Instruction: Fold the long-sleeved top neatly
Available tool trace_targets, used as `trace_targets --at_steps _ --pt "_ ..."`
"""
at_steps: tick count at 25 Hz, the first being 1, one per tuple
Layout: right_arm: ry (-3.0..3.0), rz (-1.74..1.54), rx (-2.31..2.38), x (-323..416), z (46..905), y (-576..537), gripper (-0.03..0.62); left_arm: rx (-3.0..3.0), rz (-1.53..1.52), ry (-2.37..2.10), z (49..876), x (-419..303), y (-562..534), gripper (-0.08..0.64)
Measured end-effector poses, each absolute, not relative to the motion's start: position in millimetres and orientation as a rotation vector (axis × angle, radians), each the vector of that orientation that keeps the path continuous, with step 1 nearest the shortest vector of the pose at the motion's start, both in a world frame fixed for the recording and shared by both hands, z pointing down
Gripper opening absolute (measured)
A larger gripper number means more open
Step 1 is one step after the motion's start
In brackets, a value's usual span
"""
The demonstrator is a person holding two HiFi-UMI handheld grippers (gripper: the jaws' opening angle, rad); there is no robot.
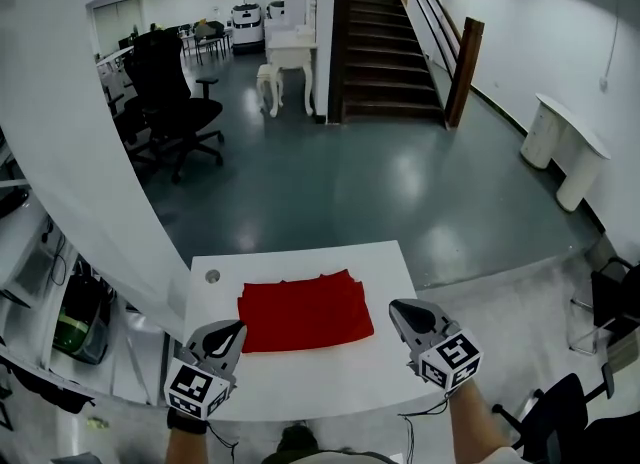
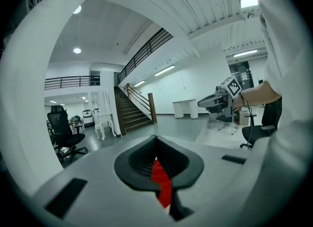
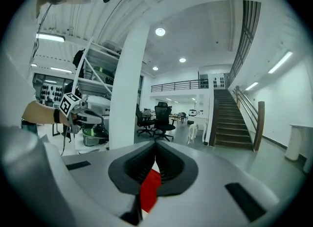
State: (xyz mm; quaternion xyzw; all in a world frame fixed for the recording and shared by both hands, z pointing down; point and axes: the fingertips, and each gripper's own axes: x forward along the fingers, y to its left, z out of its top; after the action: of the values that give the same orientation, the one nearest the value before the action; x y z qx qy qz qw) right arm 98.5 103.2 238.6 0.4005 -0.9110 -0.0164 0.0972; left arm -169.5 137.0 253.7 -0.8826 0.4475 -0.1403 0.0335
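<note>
A red long-sleeved top point(image 1: 305, 311) lies folded into a flat rectangle on the white table point(image 1: 320, 380). My left gripper point(image 1: 232, 330) hovers over the table's front left, just off the top's left edge, with its jaws shut and nothing in them. My right gripper point(image 1: 397, 307) hovers off the top's right edge, also shut and empty. In the left gripper view the closed jaws point(image 2: 156, 140) show a strip of the red top point(image 2: 161, 182) below them. The right gripper view shows the same: jaws point(image 3: 156, 145) meeting, red top point(image 3: 149, 189) beneath.
A round grommet point(image 1: 212, 276) sits at the table's far left corner. A thick white column point(image 1: 80, 132) rises at the left. Black office chairs point(image 1: 175, 92) and a staircase point(image 1: 385, 42) stand beyond. More chairs point(image 1: 610, 302) stand at the right.
</note>
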Motion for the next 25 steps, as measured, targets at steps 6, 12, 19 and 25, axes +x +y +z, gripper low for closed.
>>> trace_targets --at_steps 6,12,19,25 --pt "-2.692 -0.058 1.174 93 238 108 0.014 -2.738 -0.455 1.326 254 -168 141 0.008" --pt "-2.688 -0.054 1.173 90 240 107 0.012 -2.735 -0.455 1.329 256 -170 140 0.008" --pt "-2.689 -0.055 1.169 86 242 102 0.012 -2.734 -0.445 1.344 255 -174 134 0.008" --pt "-2.691 -0.052 1.156 83 244 99 0.012 -2.732 -0.449 1.347 256 -175 130 0.008"
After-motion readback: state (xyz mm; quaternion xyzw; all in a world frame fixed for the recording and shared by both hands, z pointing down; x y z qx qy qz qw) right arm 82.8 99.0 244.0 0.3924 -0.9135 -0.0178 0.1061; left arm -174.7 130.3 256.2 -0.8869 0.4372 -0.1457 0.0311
